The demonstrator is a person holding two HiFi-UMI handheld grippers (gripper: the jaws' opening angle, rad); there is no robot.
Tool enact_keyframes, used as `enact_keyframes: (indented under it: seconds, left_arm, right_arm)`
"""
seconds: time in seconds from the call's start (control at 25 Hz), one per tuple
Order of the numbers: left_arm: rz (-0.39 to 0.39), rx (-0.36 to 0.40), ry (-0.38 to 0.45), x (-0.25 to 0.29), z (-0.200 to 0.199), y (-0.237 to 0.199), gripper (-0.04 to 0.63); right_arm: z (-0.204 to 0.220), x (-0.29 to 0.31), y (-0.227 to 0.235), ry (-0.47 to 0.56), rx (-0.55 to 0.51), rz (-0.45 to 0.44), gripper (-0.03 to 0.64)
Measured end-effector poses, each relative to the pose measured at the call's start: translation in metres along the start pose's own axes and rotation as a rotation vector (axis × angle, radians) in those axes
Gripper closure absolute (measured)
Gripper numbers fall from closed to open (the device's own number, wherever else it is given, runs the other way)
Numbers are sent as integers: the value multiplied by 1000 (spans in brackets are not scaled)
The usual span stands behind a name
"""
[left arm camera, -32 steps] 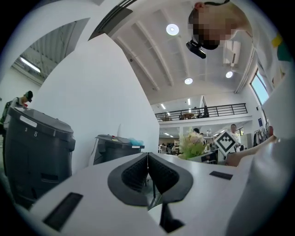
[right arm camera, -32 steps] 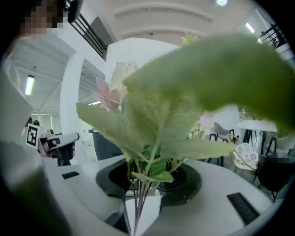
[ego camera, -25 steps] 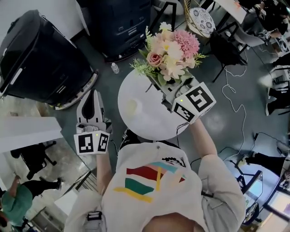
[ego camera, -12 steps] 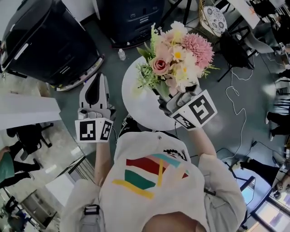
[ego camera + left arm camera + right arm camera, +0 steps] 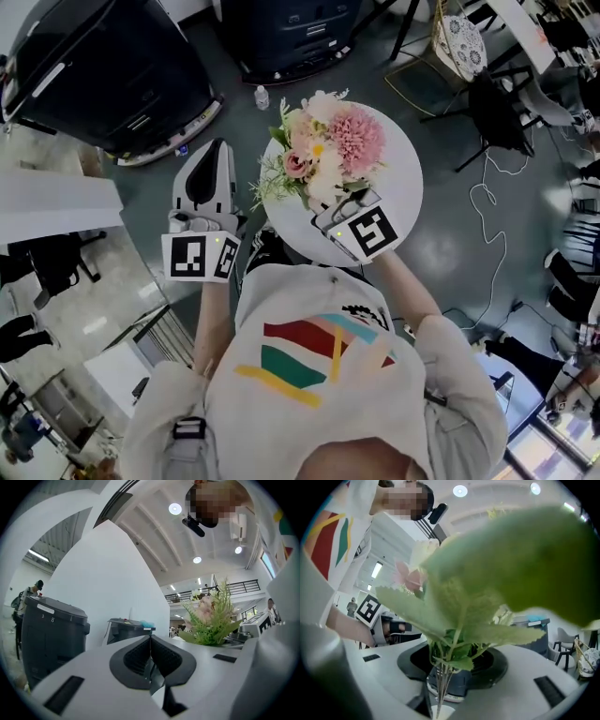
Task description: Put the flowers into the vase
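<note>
Grey floor [image 5: 450, 272] spreads under everything in the head view, and on it at the upper left stands a big black wheeled bin [image 5: 94, 66], with a dark cabinet [image 5: 291, 28] just to its right. Below the cabinet is a round white surface [image 5: 398, 183], its left part covered from above by the flowers [image 5: 328, 155]: a bunch of pink and cream heads with green leaves and sprigs, held over the surface close in front of the person's striped white shirt [image 5: 319, 375]. The right tool [image 5: 450, 667] has the bunch by its thin stems [image 5: 440, 679], which run down between its jaws; the jaws are drawn in on them, and broad leaves fill most of the right gripper view. A small pale round shape shows under the stem ends there, but I cannot tell what it is. The left tool [image 5: 150, 644] is held to the left of the surface, over the floor and well apart from the bunch; its two ribbed pads are pressed together with nothing between them, and the flowers show off to its right. A small clear bottle [image 5: 262, 96] stands on the floor between the cabinet and the surface
</note>
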State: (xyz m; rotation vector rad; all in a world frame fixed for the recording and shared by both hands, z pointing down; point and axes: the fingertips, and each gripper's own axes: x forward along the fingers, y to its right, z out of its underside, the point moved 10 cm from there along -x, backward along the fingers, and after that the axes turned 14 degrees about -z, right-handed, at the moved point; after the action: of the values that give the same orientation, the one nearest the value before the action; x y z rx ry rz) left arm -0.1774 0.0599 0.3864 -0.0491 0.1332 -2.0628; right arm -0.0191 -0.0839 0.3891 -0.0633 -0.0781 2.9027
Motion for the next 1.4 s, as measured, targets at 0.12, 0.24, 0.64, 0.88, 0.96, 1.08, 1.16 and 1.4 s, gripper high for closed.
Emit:
enact_keyframes:
  seconds: [0.12, 0.24, 0.64, 0.88, 0.96, 1.08, 1.16, 1.4]
  left_arm:
    - [-8, -5, -24, 4, 8, -6, 588]
    - [-17, -7, -34, 10, 14, -10, 588]
    - [-34, -1, -67, 12, 22, -15, 588]
    - [-39, 1, -72, 18, 26, -16, 588]
    - [-32, 2, -74, 20, 27, -14, 588]
    - [-18, 3, -78, 22, 28, -10, 588]
    - [-10, 5, -79, 23, 29, -7, 588]
    - [4, 13, -73, 24, 28, -2, 588]
  right_arm:
    - [19, 6, 0, -34, 22, -31, 453]
    - [40, 10, 2, -76, 56, -41, 449]
    - [97, 11, -2, -244, 104, -17, 273]
    - [118, 8, -7, -337, 78, -57, 225]
    - [122, 8, -6, -363, 77, -58, 218]
    - [130, 7, -8, -405, 76, -76, 212]
    - [137, 3, -10, -430, 78, -87, 210]
    - [151, -8, -11, -473, 117, -95, 210]
